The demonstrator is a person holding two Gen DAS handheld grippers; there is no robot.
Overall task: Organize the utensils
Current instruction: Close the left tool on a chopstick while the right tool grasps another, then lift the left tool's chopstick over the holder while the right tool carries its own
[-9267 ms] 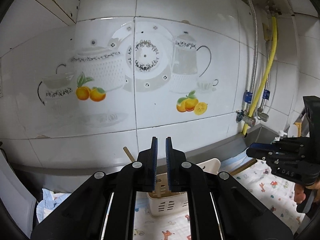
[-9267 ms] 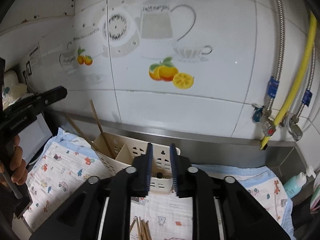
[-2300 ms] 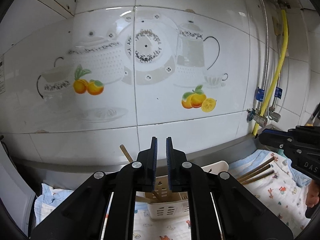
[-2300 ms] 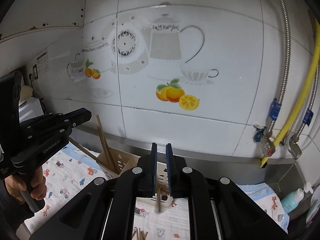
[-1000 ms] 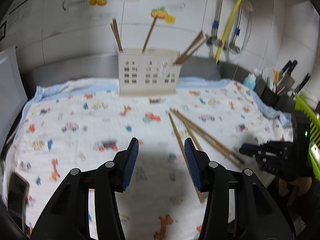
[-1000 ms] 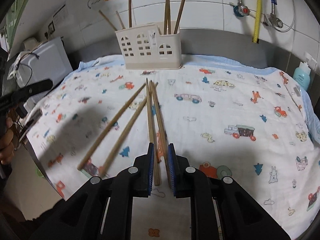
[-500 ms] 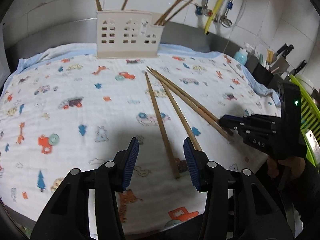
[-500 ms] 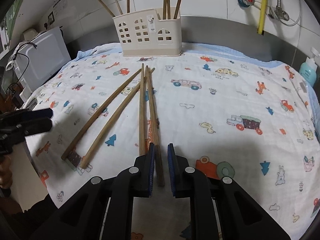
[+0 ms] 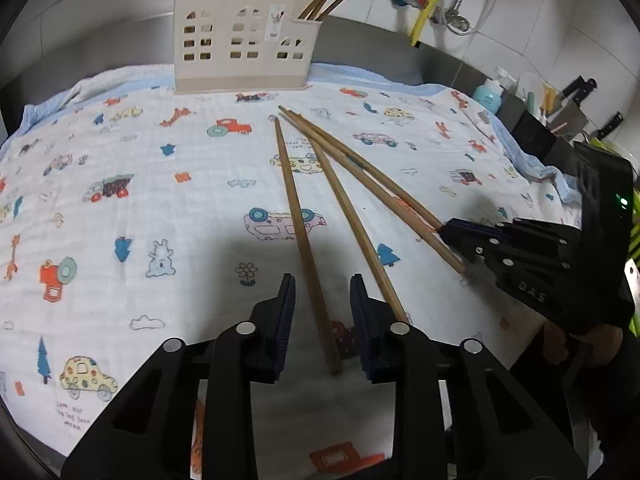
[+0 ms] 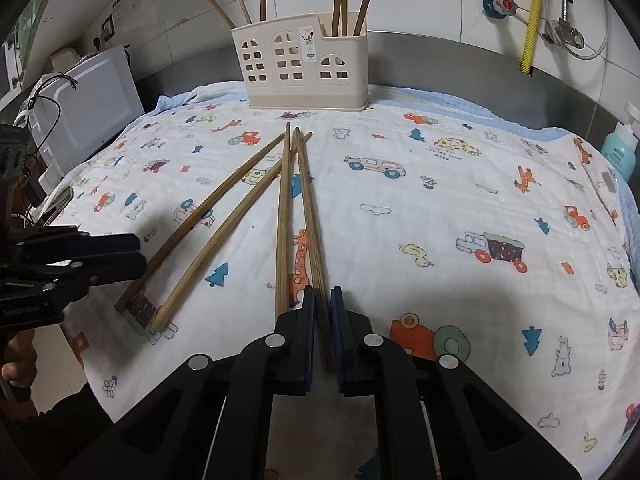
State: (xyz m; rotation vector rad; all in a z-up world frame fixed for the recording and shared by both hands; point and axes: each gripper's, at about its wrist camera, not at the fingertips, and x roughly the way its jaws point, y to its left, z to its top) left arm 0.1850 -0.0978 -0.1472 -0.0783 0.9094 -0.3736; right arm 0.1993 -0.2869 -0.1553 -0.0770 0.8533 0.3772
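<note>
Several wooden chopsticks lie fanned on a cartoon-print cloth (image 9: 120, 152). My left gripper (image 9: 322, 286) is low over the cloth. Its jaws are closing with the leftmost chopstick (image 9: 298, 216) in the gap, and the pads stand clear of it. My right gripper (image 10: 323, 294) is shut on the near end of the rightmost chopstick (image 10: 308, 208); the left wrist view shows that right gripper (image 9: 444, 232) at the stick's end. At the back stands a cream utensil holder (image 10: 304, 64) with more chopsticks upright in it. The left gripper (image 10: 138, 254) also shows at the left edge.
A white appliance (image 10: 88, 112) with cables sits left of the cloth. A teal bottle (image 10: 618, 148) and a knife block (image 9: 568, 108) stand at the right. Pipes and a yellow hose (image 10: 532, 12) run down the tiled wall. The cloth's front edge is just under both grippers.
My left gripper has dropped towards the cloth and come up to the leftmost chopstick, and its jaws have narrowed around it. My right gripper has closed onto its chopstick and barely moved.
</note>
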